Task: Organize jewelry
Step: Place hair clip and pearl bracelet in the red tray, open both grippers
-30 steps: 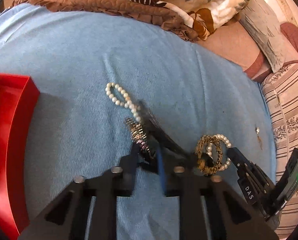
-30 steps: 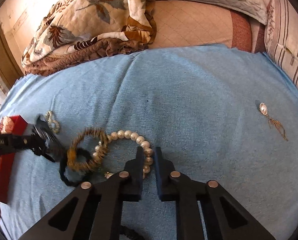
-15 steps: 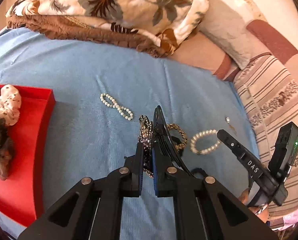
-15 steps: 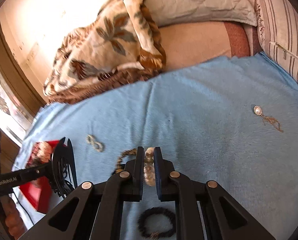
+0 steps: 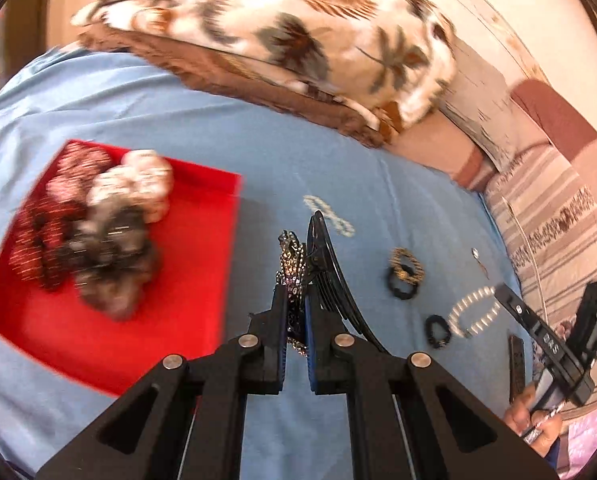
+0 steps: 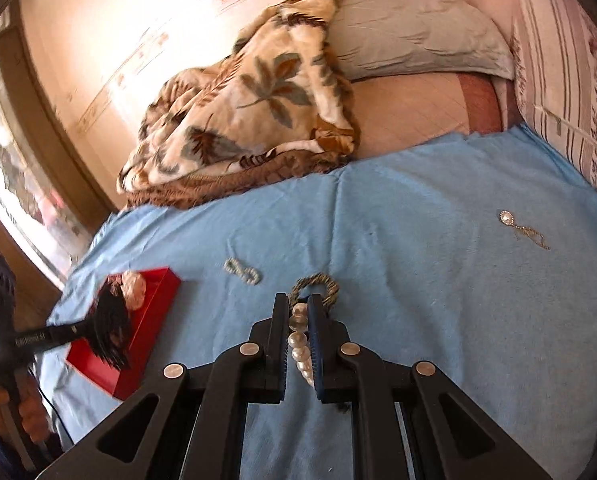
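My left gripper is shut on a black hair comb with a sparkly rhinestone band, held above the blue cloth beside the red tray. The right wrist view shows that comb over the tray's edge. My right gripper is shut on a large-pearl bracelet that hangs off the cloth; the left wrist view shows the bracelet dangling from that gripper. A gold braided bracelet, a small pearl bracelet and a pearl drop earring lie on the cloth.
Scrunchies fill the far part of the red tray. Two black hair ties lie near the gold bracelet. A leaf-print blanket and a grey pillow lie beyond the blue cloth, with a striped pillow at the right.
Both grippers have risen. The left shut on the comb, lifted it off the cloth and carried it toward the red tray. The right lifted the pearl bracelet off the cloth.
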`<control>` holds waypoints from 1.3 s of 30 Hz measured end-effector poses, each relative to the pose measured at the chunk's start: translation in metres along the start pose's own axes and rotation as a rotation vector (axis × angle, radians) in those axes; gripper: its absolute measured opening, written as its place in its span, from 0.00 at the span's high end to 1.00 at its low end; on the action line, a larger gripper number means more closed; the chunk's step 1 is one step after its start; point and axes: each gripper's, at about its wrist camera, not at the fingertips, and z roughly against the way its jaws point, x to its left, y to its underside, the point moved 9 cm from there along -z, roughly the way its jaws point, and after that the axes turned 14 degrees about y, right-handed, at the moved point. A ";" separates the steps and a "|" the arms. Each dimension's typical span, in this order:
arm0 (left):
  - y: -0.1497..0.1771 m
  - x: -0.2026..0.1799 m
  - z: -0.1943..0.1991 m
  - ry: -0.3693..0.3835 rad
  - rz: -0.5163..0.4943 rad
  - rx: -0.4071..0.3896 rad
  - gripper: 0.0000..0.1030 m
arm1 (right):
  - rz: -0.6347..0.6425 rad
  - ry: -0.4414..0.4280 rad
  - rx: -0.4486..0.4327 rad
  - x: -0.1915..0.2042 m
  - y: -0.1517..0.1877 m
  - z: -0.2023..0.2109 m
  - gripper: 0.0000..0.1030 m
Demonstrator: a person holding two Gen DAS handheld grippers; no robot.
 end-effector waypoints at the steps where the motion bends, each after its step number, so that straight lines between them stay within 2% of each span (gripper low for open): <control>1: 0.000 0.007 0.006 -0.004 0.010 -0.007 0.93 | 0.011 0.000 0.001 0.005 0.002 0.002 0.90; 5: -0.001 0.044 0.038 -0.034 0.057 -0.054 0.93 | 0.051 -0.012 0.011 0.032 0.011 0.011 0.90; 8: -0.001 0.076 0.062 -0.085 0.089 -0.087 0.93 | 0.092 -0.026 0.016 0.057 0.015 0.017 0.90; 16: 0.005 0.146 0.099 -0.218 0.167 -0.099 0.93 | 0.241 -0.089 0.005 0.148 0.021 0.032 0.90; 21: 0.003 0.178 0.106 -0.347 0.138 -0.093 0.93 | 0.330 -0.135 0.025 0.209 0.032 0.027 0.90; 23: 0.002 0.186 0.106 -0.372 0.127 -0.091 0.93 | 0.365 -0.151 0.036 0.233 0.039 0.025 0.90; 32: 0.006 0.214 0.098 -0.344 0.156 -0.072 0.93 | 0.507 -0.234 0.114 0.343 0.080 -0.002 0.90; 36: 0.006 0.219 0.097 -0.296 0.183 -0.081 0.93 | 0.451 -0.303 0.176 0.369 0.088 -0.019 0.90; 39: 0.006 0.221 0.094 -0.272 0.183 -0.077 0.93 | 0.443 -0.274 0.232 0.370 0.101 -0.045 0.90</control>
